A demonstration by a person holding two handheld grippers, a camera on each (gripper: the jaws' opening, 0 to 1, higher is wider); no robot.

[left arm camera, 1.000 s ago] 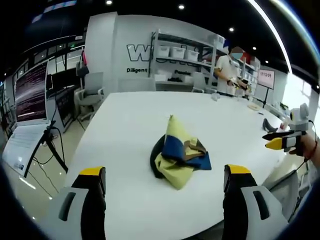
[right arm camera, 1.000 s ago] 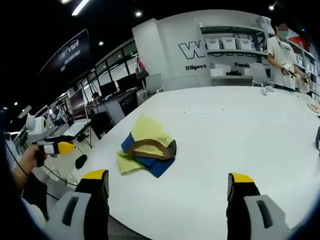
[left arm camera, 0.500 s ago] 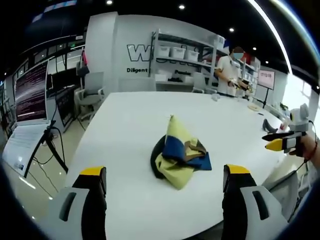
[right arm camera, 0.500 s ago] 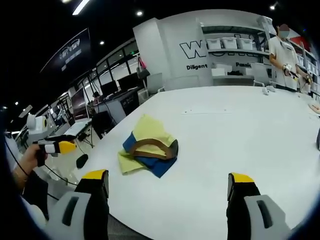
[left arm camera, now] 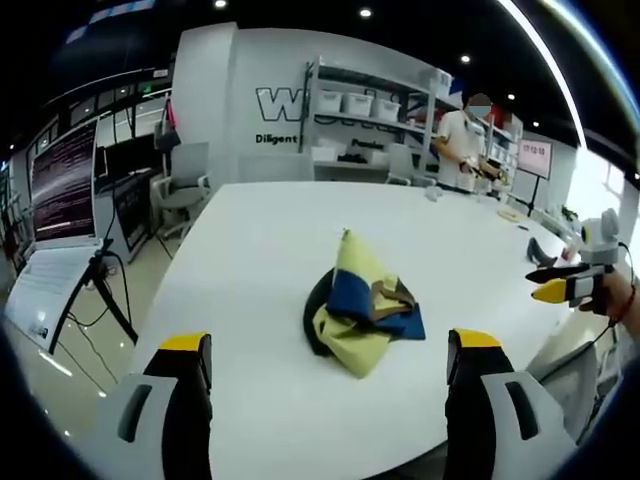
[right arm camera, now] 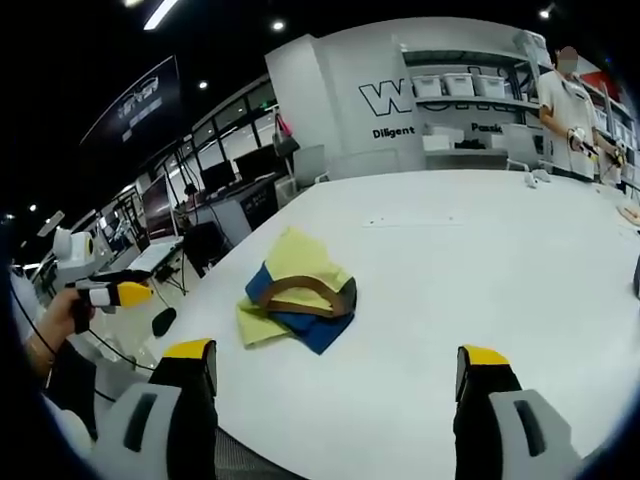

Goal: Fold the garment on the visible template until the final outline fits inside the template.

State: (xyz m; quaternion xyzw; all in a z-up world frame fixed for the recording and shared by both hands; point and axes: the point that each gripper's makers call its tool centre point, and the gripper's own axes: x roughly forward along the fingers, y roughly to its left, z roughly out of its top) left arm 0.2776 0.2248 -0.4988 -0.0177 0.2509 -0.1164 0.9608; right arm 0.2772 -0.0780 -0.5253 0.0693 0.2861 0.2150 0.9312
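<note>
A crumpled yellow, blue and dark garment (left arm camera: 358, 310) lies bunched in a heap on the white table (left arm camera: 260, 250); it also appears in the right gripper view (right arm camera: 295, 292), left of centre. My left gripper (left arm camera: 328, 365) is open, held off the near table edge, well short of the garment. My right gripper (right arm camera: 336, 375) is open too, at the table's edge with the garment ahead and to the left. The right gripper (left arm camera: 565, 288) shows at the right of the left gripper view, and the left gripper (right arm camera: 105, 295) at the left of the right gripper view. I see no template outline.
Shelves with white bins (left arm camera: 365, 105) stand against the far wall behind the table. A person (left arm camera: 465, 145) stands at the far right end. Office chairs (left arm camera: 182, 185) and a monitor (left arm camera: 62, 185) are to the left. Small items (left arm camera: 535, 250) lie on the table's right side.
</note>
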